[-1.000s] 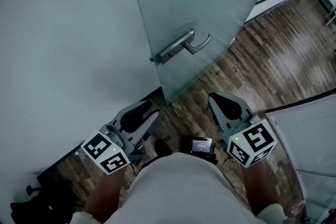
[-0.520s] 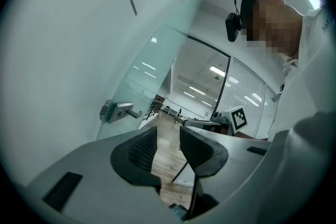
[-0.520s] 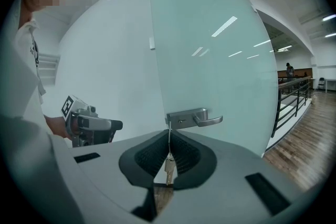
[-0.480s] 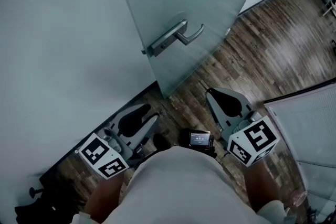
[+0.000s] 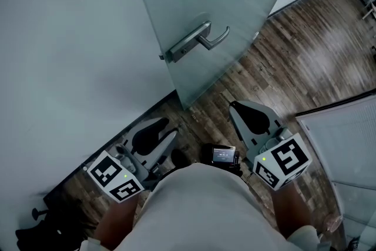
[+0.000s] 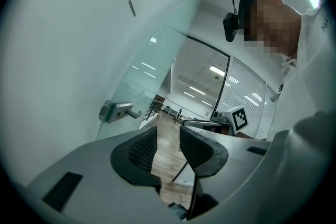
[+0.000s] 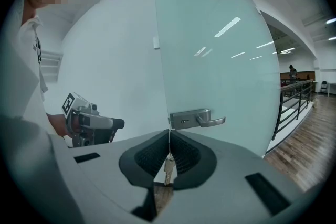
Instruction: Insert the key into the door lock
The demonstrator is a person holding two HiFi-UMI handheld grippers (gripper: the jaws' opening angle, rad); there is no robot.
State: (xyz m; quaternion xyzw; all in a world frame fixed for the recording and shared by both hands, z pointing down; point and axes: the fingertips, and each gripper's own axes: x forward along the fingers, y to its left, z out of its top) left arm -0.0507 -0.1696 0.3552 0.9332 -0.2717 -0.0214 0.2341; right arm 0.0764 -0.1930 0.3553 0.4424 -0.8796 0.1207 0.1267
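Currently grey right gripper (image 7: 169,135) clamped on small silver metal key (image 7: 168,167). Key sits deep between ribbed black pads (image 7: 186,157), behind tips; which way blade points hard to tell. Grey left gripper (image 6: 168,136) has jaws apart, nothing between, held low. Silver lock plate with lever handle (image 7: 195,119) on frosted glass door (image 7: 226,50) well ahead, above right jaws. Likely approach stage. To do well: raise right gripper level with keyhole (image 7: 182,122), square blade to plate, push slow and straight, pinch firmly so key can't pivot.
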